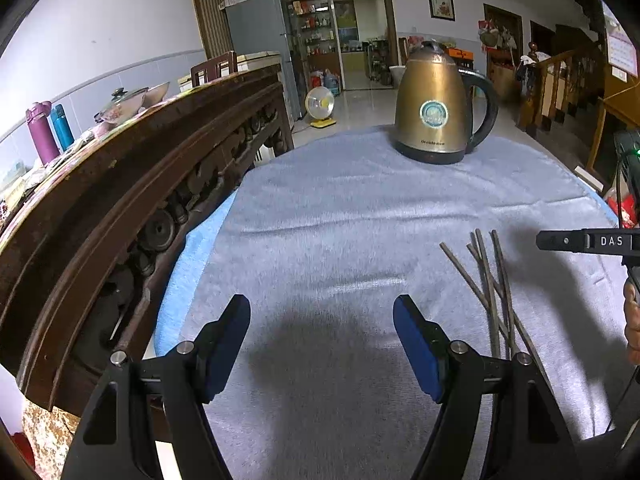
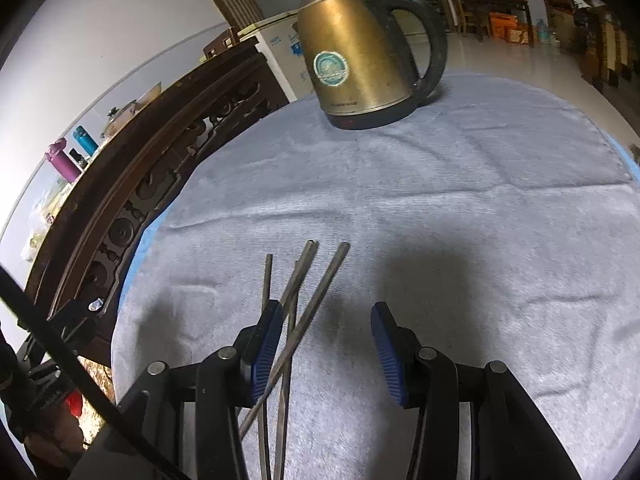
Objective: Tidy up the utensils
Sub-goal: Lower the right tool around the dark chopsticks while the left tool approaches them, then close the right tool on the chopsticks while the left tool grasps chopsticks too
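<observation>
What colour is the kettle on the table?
The kettle is a brassy gold, with a black handle and base and a round blue-green badge, clearest in the left wrist view.

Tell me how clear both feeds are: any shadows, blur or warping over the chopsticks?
Left wrist view: chopsticks sharp, the gripper's shadow on the towel misses them; edges bend strongly. Right wrist view: chopsticks sharp, a dark shadow lies beside them; kettle leans from distortion.
</observation>
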{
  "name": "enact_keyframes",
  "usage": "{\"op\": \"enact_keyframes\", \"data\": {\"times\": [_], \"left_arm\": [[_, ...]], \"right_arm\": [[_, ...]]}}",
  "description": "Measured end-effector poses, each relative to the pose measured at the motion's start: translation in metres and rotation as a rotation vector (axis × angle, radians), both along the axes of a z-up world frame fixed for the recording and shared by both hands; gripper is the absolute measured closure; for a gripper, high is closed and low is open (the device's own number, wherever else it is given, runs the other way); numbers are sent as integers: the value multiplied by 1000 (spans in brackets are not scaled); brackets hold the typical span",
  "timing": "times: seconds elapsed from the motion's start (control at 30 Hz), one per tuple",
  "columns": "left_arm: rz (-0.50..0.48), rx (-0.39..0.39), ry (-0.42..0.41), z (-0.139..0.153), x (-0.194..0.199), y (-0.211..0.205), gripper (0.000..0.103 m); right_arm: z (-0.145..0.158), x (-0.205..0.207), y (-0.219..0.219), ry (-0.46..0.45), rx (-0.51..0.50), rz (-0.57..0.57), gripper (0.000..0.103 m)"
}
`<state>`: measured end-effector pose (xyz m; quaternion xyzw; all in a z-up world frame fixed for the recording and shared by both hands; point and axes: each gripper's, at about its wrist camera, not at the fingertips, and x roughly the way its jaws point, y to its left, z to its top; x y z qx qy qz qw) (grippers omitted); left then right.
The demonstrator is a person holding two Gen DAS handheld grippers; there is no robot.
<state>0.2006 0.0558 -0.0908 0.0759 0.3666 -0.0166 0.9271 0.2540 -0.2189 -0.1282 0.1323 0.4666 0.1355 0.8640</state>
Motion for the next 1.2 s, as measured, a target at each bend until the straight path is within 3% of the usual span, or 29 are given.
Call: {"op": "enact_keyframes", "data": {"times": [0.6,0.9,1.2], "left_arm": [[-6,16,30,-15,17,-5,28],[-3,19,40,-19,23,-6,28],[1,21,56,-24,30,-7,28]], "right_arm": [[-27,38,26,57,-61,28,62],[-45,48,49,58,-183,54,69],[-46,46,65,-5,-322,94,69]]}}
